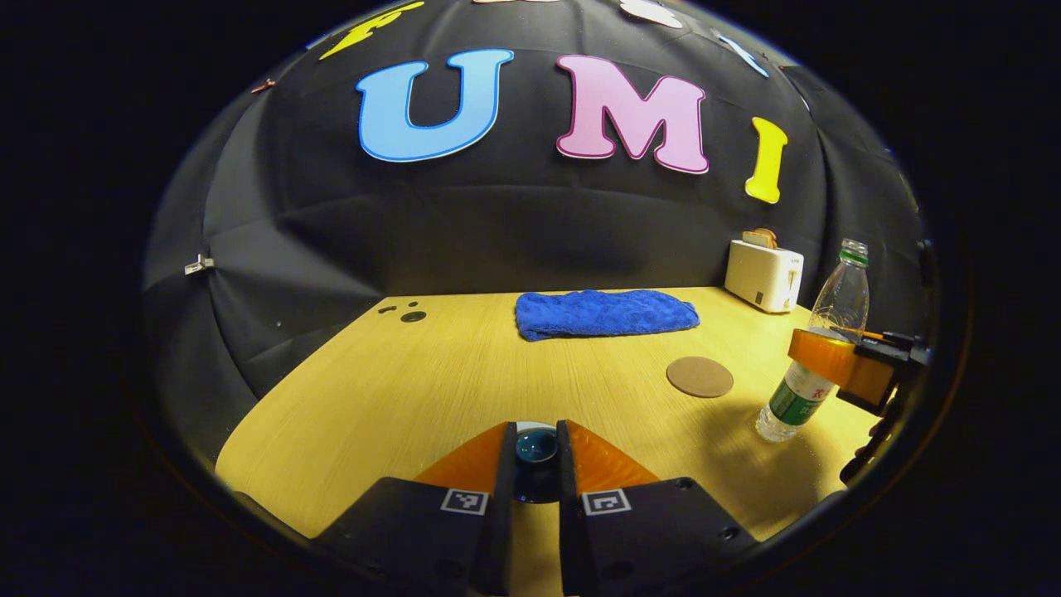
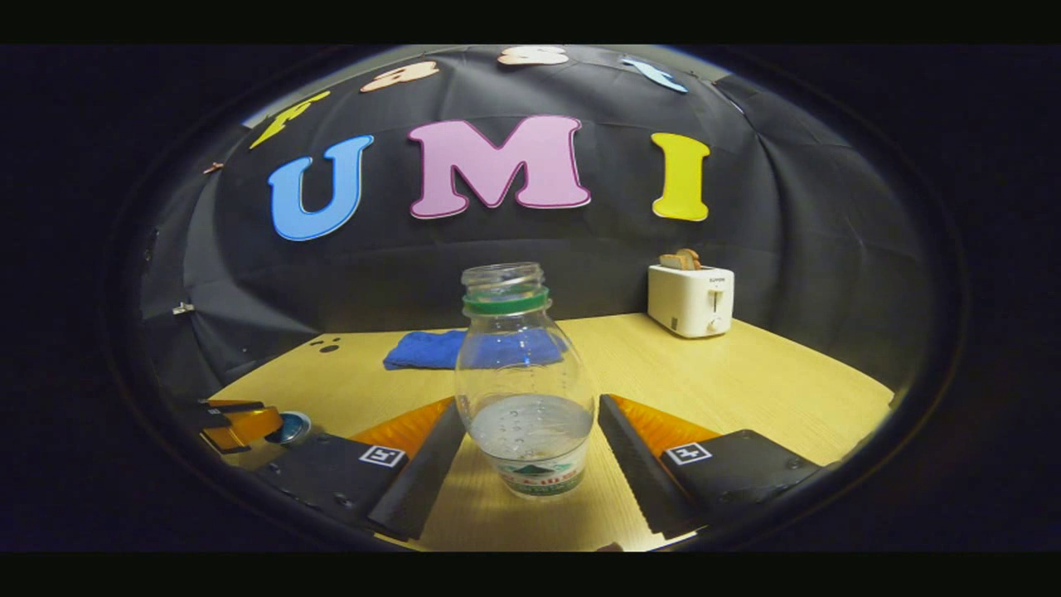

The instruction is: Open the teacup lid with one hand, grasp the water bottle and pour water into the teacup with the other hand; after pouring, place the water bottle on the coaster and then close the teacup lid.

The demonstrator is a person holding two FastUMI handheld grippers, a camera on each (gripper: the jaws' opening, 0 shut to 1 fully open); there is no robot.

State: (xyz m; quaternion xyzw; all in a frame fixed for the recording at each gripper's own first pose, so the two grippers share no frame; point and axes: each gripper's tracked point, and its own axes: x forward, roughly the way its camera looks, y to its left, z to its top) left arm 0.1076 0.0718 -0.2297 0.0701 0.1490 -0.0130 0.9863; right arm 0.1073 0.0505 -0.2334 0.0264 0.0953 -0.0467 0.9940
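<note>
My left gripper (image 1: 536, 452) is shut on the dark blue knob of the teacup lid (image 1: 536, 446), low in the left gripper view. In the right gripper view the same lid (image 2: 290, 427) sits at that gripper's tip, far left; the cup under it is hidden. The clear, capless water bottle (image 2: 526, 398) stands upright on the table, partly filled. My right gripper (image 2: 527, 402) brackets it, fingertips close to its sides with a thin gap on the right. From the left gripper view, the bottle (image 1: 816, 356) and right gripper (image 1: 845, 365) are at the far right. A round brown coaster (image 1: 700, 376) lies left of the bottle.
A folded blue towel (image 1: 605, 313) lies at the back of the wooden table (image 1: 464, 390). A white toaster (image 1: 763, 274) with bread in it stands at the back right corner. Small dark holes (image 1: 412, 316) mark the back left of the tabletop.
</note>
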